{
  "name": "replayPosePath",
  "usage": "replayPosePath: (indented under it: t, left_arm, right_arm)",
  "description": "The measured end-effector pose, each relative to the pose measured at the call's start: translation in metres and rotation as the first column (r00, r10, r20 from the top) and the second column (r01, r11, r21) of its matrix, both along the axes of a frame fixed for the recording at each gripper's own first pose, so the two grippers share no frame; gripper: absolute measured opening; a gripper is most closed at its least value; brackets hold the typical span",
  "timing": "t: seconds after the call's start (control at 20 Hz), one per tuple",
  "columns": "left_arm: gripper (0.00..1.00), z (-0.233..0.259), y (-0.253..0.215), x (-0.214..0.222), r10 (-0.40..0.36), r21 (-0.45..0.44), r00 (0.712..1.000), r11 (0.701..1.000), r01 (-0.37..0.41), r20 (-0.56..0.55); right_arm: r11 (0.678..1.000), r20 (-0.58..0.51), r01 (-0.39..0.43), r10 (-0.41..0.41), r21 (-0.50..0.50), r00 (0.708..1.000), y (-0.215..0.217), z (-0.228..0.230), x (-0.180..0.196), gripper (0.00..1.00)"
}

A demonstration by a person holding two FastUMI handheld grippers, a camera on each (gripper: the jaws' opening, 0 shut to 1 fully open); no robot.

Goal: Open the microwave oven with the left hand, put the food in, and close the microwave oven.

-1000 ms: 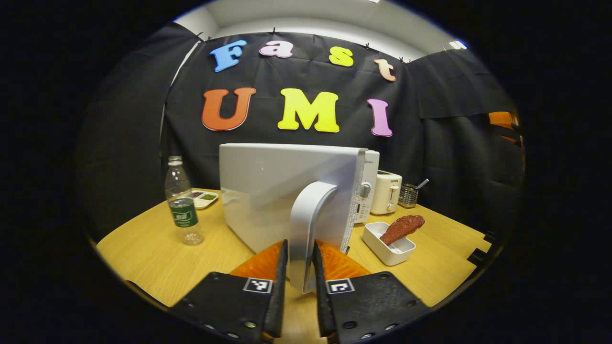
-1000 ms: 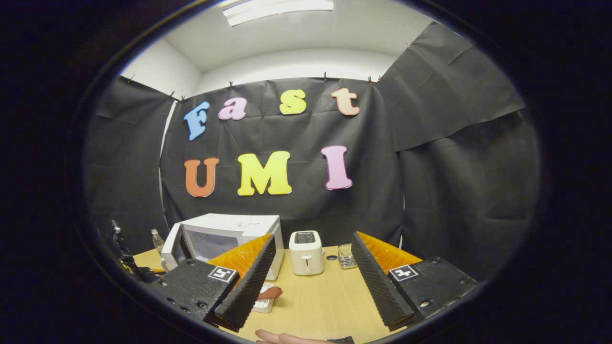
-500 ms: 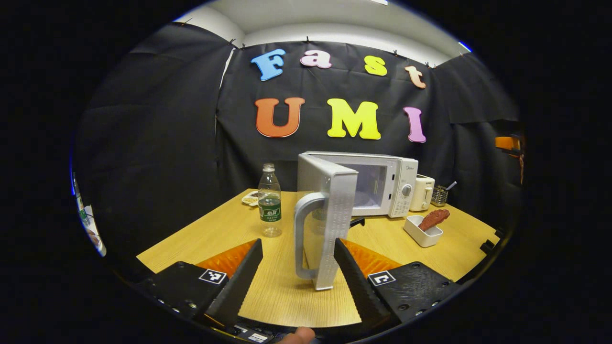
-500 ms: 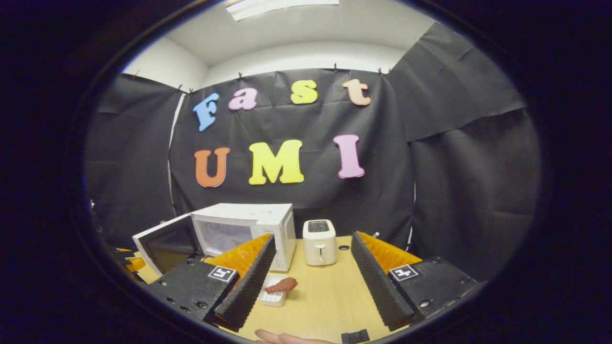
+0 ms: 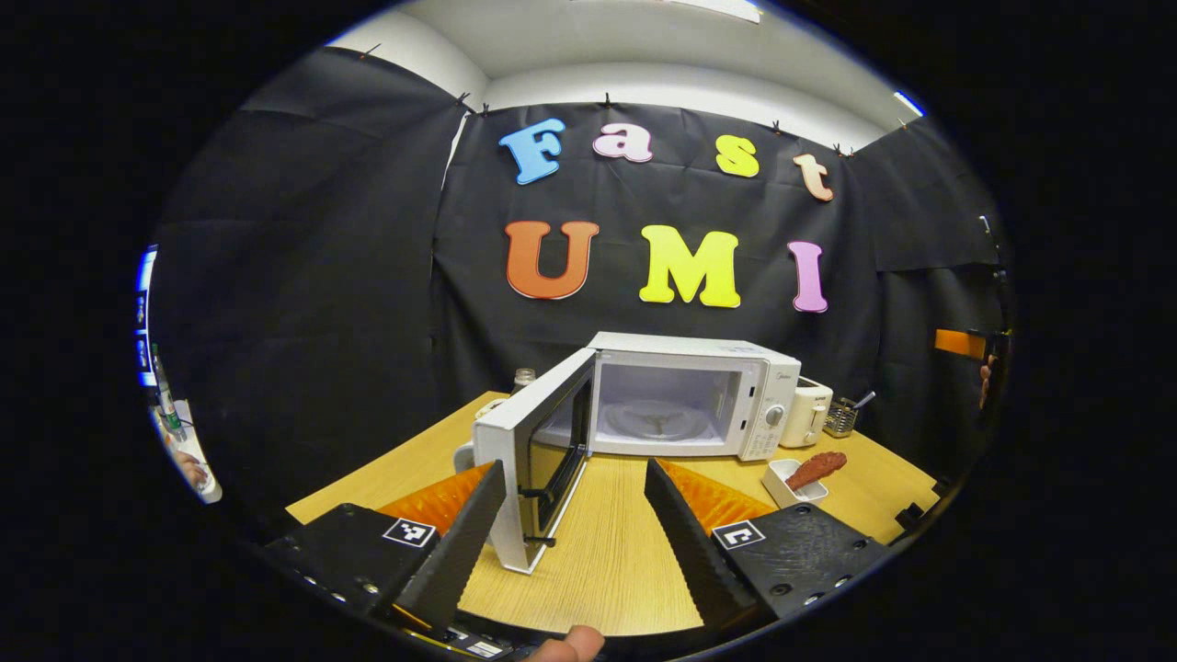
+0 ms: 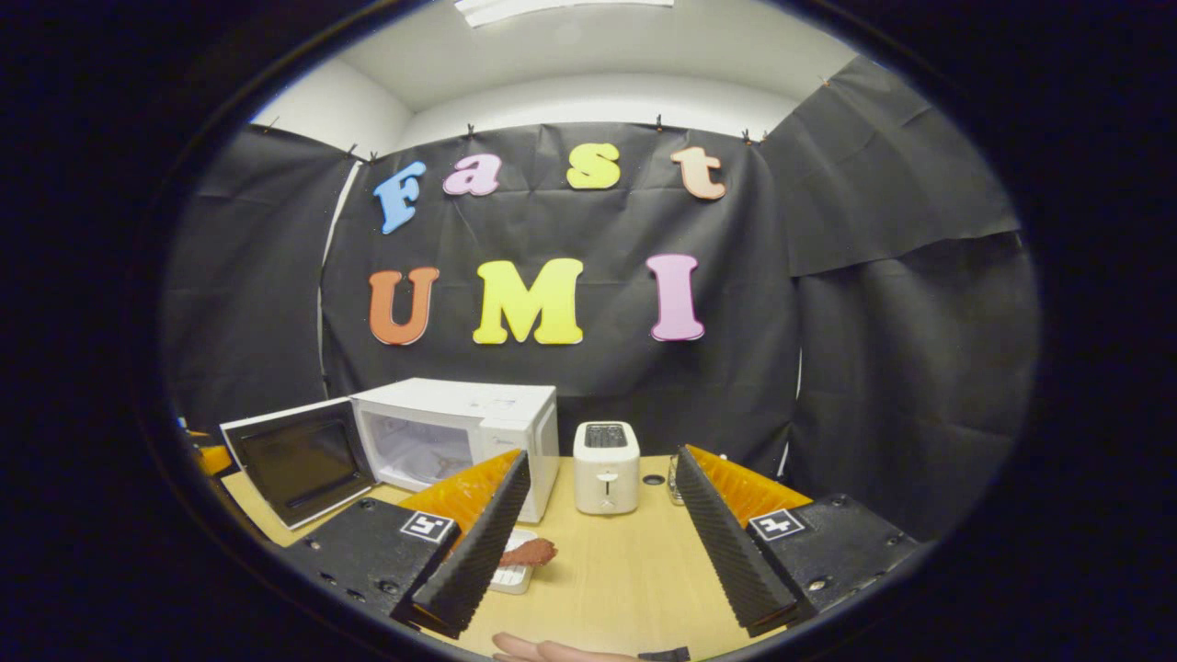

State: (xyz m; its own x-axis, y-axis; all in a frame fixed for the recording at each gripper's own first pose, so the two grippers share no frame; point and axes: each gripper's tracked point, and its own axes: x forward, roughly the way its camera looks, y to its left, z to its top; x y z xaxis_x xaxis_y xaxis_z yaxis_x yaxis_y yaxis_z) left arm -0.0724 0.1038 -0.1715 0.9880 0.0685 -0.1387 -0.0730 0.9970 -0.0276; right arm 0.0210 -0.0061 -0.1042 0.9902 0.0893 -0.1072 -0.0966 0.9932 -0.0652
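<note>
My left gripper (image 5: 575, 524): fingers spread wide, pinching nothing, held low above the desk (image 5: 616, 552) in front of the microwave oven.
My right gripper (image 6: 598, 529): fingers spread wide too, empty, above the desk with the toaster (image 6: 606, 467) ahead.
Microwave door (image 5: 538, 455): swung open to the left, its free edge just ahead of my left finger, apart from it.
Microwave oven (image 5: 690, 395): white, cavity open, glass turntable (image 5: 655, 420) visible inside.
Food (image 5: 815, 469): 1 reddish-brown piece lying tilted across a small white dish (image 5: 782, 483), on the desk right of the oven, near my right gripper's left finger.
Behind the dish: toaster, then a small wire holder (image 5: 841, 418).
</note>
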Motion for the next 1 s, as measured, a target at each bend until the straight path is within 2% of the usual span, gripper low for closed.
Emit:
replayPosePath:
  t: [0.05,0.1,0.4,0.45,0.5,0.55,0.6,0.65,0.7,0.75,0.8,0.9,1.0]
  left_arm:
    - [0.93,0.01,-0.004,0.005,-0.007,-0.002,1.0,1.0,0.007,0.01]
    - [0.93,0.022,-0.008,0.01,-0.011,0.001,1.0,1.0,0.011,0.025]
    - [0.93,0.084,-0.04,0.054,-0.052,0.047,0.994,0.998,0.047,0.099]
    - [0.93,0.093,-0.047,0.063,-0.063,0.052,0.991,0.997,0.057,0.117]
    - [0.93,0.099,-0.054,0.07,-0.072,0.051,0.989,0.996,0.066,0.127]
    - [0.93,0.102,-0.06,0.076,-0.082,0.048,0.988,0.996,0.076,0.135]
    - [0.93,0.105,-0.066,0.082,-0.089,0.048,0.986,0.995,0.083,0.14]
    - [0.93,0.106,-0.069,0.088,-0.088,0.049,0.986,0.995,0.082,0.141]
    - [0.93,0.107,-0.072,0.094,-0.088,0.052,0.986,0.995,0.081,0.145]
    - [0.93,0.108,-0.076,0.099,-0.089,0.055,0.985,0.995,0.081,0.148]
    - [0.93,0.107,-0.079,0.102,-0.09,0.059,0.985,0.995,0.082,0.149]
    - [0.93,0.105,-0.088,0.107,-0.099,0.056,0.984,0.994,0.092,0.147]
    - [0.93,0.1,-0.103,0.11,-0.134,0.03,0.981,0.991,0.131,0.14]
  right_arm:
    - [1.0,-0.006,-0.005,0.005,0.0,1.0,0.001,-0.001,0.008,0.92]
    - [1.0,-0.017,-0.013,0.013,0.003,1.0,0.003,-0.004,0.015,1.0]
    - [0.996,-0.132,-0.09,0.09,0.005,0.987,0.017,-0.034,0.052,1.0]
    - [0.994,-0.162,-0.112,0.112,0.011,0.98,0.021,-0.043,0.058,0.92]
    - [0.99,-0.194,-0.138,0.139,0.015,0.971,0.025,-0.051,0.063,1.0]
    - [0.987,-0.234,-0.16,0.16,0.021,0.959,0.028,-0.061,0.068,0.92]
    - [0.983,-0.276,-0.18,0.182,0.031,0.944,0.03,-0.072,0.073,0.92]
    - [0.978,-0.319,-0.202,0.205,0.045,0.925,0.033,-0.084,0.077,1.0]
    - [0.973,-0.362,-0.223,0.23,0.06,0.903,0.036,-0.097,0.079,1.0]
    - [0.968,-0.407,-0.24,0.25,0.076,0.879,0.038,-0.11,0.083,0.92]
    - [0.963,-0.449,-0.253,0.268,0.095,0.853,0.04,-0.124,0.087,1.0]
    - [0.954,-0.532,-0.264,0.299,0.142,0.792,0.043,-0.152,0.094,0.98]
    - [0.941,-0.608,-0.266,0.338,0.208,0.718,0.046,-0.181,0.095,0.93]
